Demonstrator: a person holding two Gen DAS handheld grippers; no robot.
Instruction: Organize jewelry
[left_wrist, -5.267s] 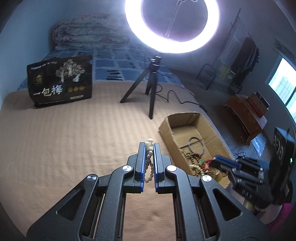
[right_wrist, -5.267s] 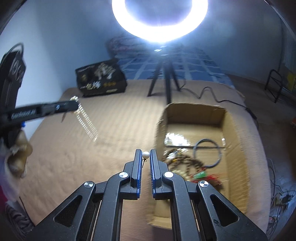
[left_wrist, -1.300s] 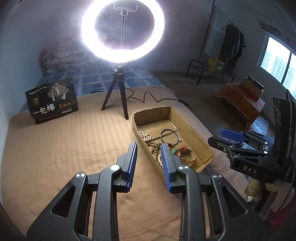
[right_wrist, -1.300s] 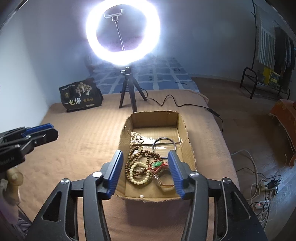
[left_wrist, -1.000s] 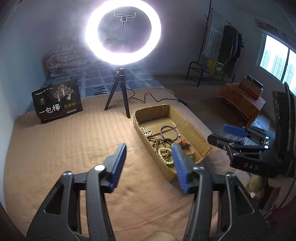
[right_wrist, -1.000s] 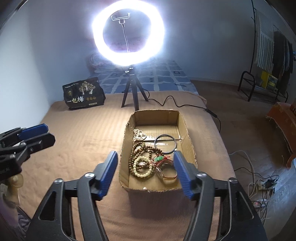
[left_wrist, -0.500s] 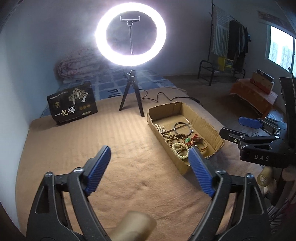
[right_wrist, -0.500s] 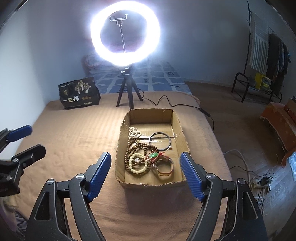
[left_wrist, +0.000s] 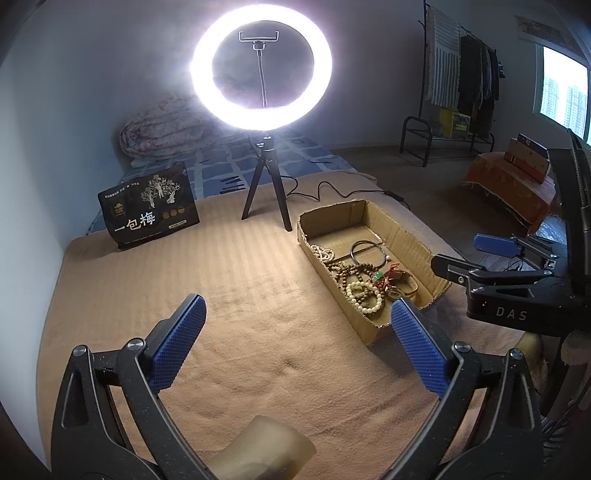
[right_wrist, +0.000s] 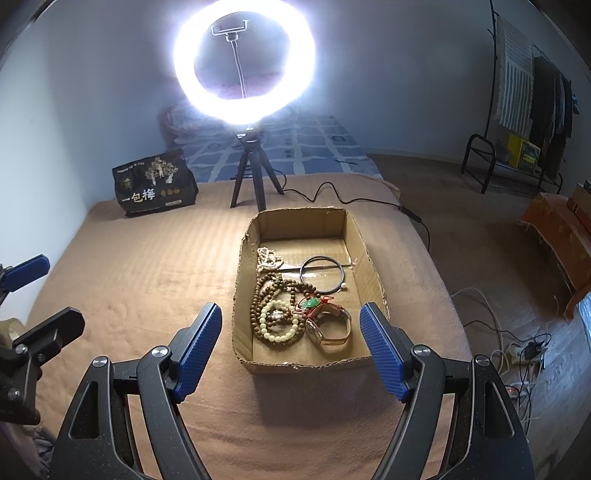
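Observation:
A shallow cardboard box (right_wrist: 365, 254) lies on the tan blanket and holds the jewelry: brown bead strands (right_wrist: 273, 291), a cream bead bracelet (right_wrist: 267, 325), a white pearl strand (right_wrist: 267, 258), a dark bangle (right_wrist: 321, 275), a green and red charm (right_wrist: 310, 304) and a watch (right_wrist: 332, 326). The box also shows in the left wrist view (left_wrist: 406, 236). My right gripper (right_wrist: 291, 332) is wide open and empty, above the box's near end. My left gripper (left_wrist: 295, 325) is wide open and empty, over the blanket left of the box.
A lit ring light on a small tripod (right_wrist: 247, 173) stands behind the box, its cable (right_wrist: 332, 199) trailing right. A black printed bag (right_wrist: 155, 188) stands at the back left. The bed edge drops to the floor on the right, with cables (right_wrist: 517, 343) there.
Both grippers held beaded pieces five seconds ago; now both are empty and wide open. Over the last second both pulled back and up from the box and their jaws spread wider.

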